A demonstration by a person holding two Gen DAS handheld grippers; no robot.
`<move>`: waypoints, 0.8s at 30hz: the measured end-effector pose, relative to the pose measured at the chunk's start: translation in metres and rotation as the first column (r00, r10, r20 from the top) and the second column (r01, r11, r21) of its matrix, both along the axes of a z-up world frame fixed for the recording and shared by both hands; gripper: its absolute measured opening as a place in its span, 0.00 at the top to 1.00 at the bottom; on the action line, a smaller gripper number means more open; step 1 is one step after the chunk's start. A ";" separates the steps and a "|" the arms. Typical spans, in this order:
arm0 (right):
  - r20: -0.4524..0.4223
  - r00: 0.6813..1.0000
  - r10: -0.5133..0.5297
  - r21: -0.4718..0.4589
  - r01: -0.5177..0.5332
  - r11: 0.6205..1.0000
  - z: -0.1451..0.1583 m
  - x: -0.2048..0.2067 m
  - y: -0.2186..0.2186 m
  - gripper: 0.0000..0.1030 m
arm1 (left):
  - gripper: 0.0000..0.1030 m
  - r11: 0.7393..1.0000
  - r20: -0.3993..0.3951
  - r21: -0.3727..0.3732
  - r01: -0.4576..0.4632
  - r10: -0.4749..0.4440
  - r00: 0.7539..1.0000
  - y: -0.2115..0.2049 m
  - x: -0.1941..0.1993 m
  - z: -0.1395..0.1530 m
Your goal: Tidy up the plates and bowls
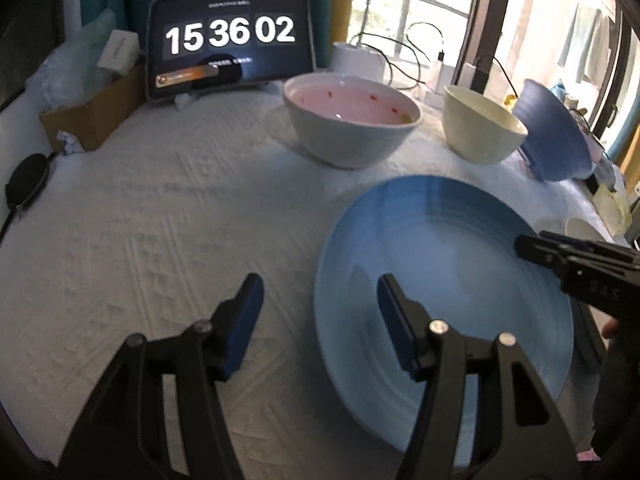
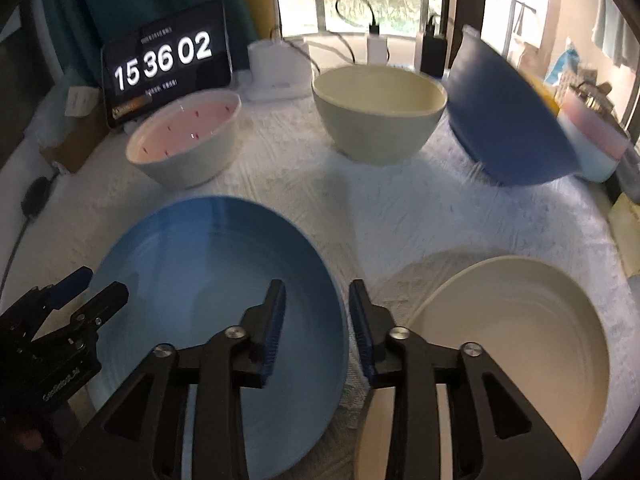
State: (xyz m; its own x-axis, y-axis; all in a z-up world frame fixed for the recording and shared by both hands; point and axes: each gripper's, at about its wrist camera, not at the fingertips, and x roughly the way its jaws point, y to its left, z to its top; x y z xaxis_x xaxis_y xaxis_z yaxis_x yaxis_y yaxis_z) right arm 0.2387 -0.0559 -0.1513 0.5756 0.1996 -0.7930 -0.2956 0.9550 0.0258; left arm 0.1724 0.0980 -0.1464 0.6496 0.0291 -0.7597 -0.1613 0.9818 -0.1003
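The blue plate lies flat on the desk, which is covered by a white textured cloth. Both tongs flank this plate. The left tongs hang over its left rim, one finger above the plate and the other above the cloth, jaws apart with nothing pressed between them. The right tongs straddle the plate's right rim, one finger over the plate and the other over the gap beside it, also released; whether either touches the rim cannot be told.

Just right of the blue plate lies a cream plate, not touching it. Behind the blue plate stand three bowls in a row: a pink bowl with a pale outside to the left, a cream bowl behind its right side, and farther right a dark blue bowl, tilted, with its rim facing away. Beyond that bowl sits a pink-and-pale-blue dish.

Behind the pink bowl a tablet shows a clock. Left of the tablet is a cardboard box; chargers and cables lie by the window behind the cream bowl.
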 end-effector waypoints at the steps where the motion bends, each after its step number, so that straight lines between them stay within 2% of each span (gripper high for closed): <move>1: -0.018 1.000 -0.007 -0.004 0.007 1.000 -0.004 0.003 0.001 0.65 | 0.41 1.000 -0.005 -0.001 0.005 -0.005 1.000 -0.001 0.001 -0.001; 6: -0.042 0.999 -0.003 -0.022 0.002 1.000 -0.012 0.008 0.006 0.64 | 0.38 1.000 -0.017 0.004 0.031 -0.031 0.999 -0.005 0.007 -0.003; 13: -0.020 1.000 0.006 -0.045 -0.007 0.999 -0.012 0.006 0.011 0.64 | 0.37 0.998 -0.018 0.009 0.059 -0.059 0.998 -0.009 0.009 -0.003; 17: -0.011 1.000 0.022 -0.044 -0.022 0.999 -0.011 0.003 0.013 0.72 | 0.38 0.995 -0.011 0.009 0.094 -0.094 0.995 -0.015 0.007 -0.002; 20: -0.006 1.000 0.023 -0.043 -0.023 0.999 -0.010 0.001 0.013 0.74 | 0.48 0.998 -0.009 -0.006 0.067 -0.067 0.998 -0.009 0.006 -0.002; 24: 0.005 1.000 0.026 -0.030 -0.026 0.999 -0.006 -0.004 0.012 0.78 | 0.49 0.998 -0.005 -0.014 0.053 -0.053 0.999 -0.006 0.002 0.000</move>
